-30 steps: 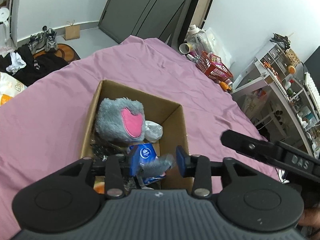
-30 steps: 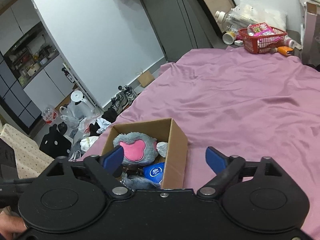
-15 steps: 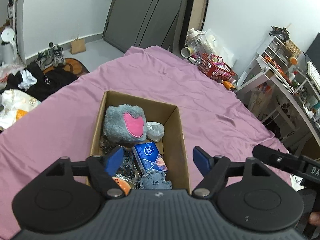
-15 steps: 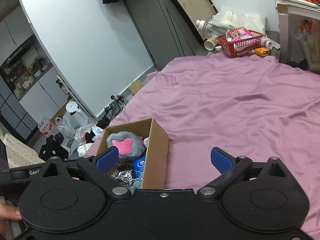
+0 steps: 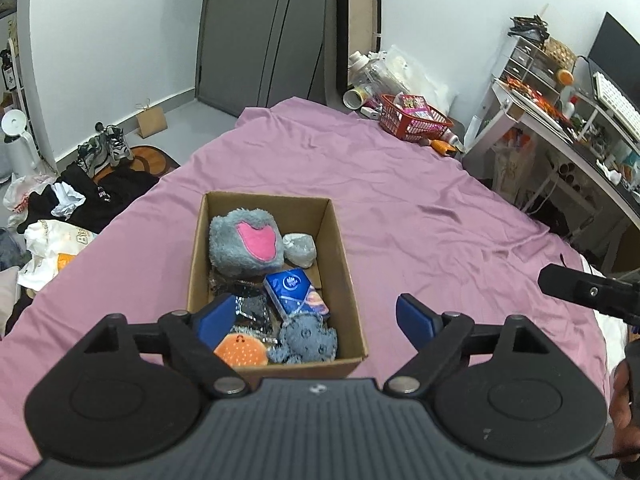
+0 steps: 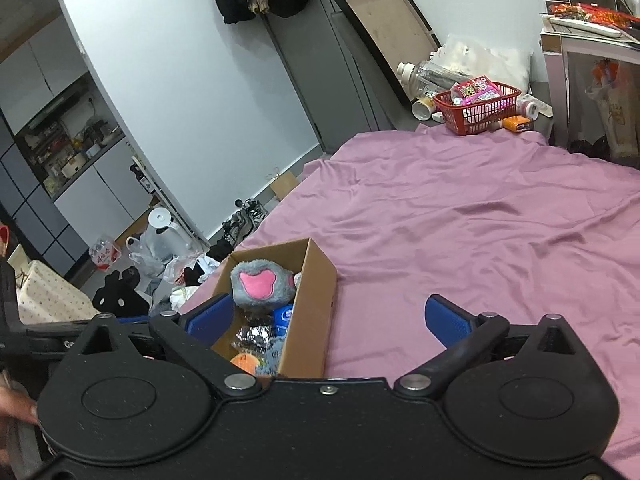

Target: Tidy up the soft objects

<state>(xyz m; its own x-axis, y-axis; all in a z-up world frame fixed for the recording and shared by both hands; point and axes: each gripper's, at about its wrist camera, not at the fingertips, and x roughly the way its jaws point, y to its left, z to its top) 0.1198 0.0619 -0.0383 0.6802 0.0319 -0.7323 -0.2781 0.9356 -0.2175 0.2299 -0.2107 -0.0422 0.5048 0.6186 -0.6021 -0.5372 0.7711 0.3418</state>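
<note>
A cardboard box (image 5: 344, 264) (image 6: 316, 308) sits on the purple bed sheet (image 5: 420, 208). Inside lie a grey plush with a pink patch (image 5: 244, 242) (image 6: 260, 284), a blue tissue pack (image 5: 294, 290), a small grey plush (image 5: 306, 338), an orange plush (image 5: 240, 352), a crinkled silver bag (image 5: 252, 310) and a grey-white bundle (image 5: 299, 249). My left gripper (image 5: 316, 318) hangs open above the box's near end, holding nothing. My right gripper (image 6: 328, 320) is open and empty over the box's right wall; its arm (image 5: 588, 292) shows at the right in the left wrist view.
A red basket (image 5: 414, 118) (image 6: 478, 108) with packets stands past the bed's far end beside bottles. A cluttered desk (image 5: 560, 120) lines the right. Clothes, bags and shoes (image 5: 104, 150) litter the floor on the left. A hand (image 6: 16, 404) holds the left gripper.
My left gripper opened and let the small grey plush drop into the box's near end, then pulled back and up. The right gripper also drew back, staying open.
</note>
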